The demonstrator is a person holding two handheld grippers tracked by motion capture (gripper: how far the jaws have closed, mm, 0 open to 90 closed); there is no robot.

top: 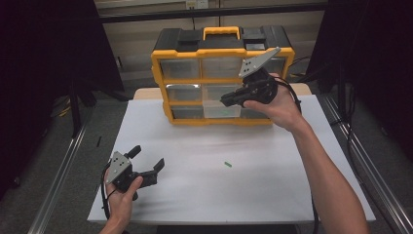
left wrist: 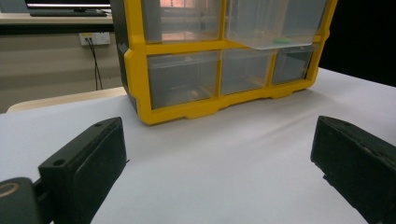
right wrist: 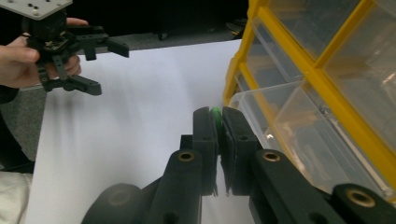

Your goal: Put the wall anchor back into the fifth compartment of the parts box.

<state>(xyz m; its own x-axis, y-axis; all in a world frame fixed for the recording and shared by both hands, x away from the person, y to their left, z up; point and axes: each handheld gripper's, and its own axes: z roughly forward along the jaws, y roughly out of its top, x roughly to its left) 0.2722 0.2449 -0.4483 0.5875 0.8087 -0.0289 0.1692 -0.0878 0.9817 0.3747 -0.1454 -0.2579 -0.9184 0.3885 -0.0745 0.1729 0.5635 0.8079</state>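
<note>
A yellow organiser (top: 157,68) with clear drawers stands at the back of the white table (top: 219,195). One middle drawer (top: 221,110) is pulled out, with small green bits in it. My right gripper (top: 225,101) hovers at that drawer's front edge, shut on a small green piece (right wrist: 215,112) held upright between the pads. The open drawer (right wrist: 280,126) lies just right of its jaws. A second green piece (top: 227,164) lies loose on the table. My left gripper (top: 147,157) is open and holds nothing, low over the front left of the table, facing the organiser (left wrist: 135,70).
Metal rails run along both sides of the table, with dark floor beyond. The organiser has a black top with a yellow handle (top: 221,32). In the right gripper view, the left gripper (right wrist: 109,69) shows far off over the white sheet.
</note>
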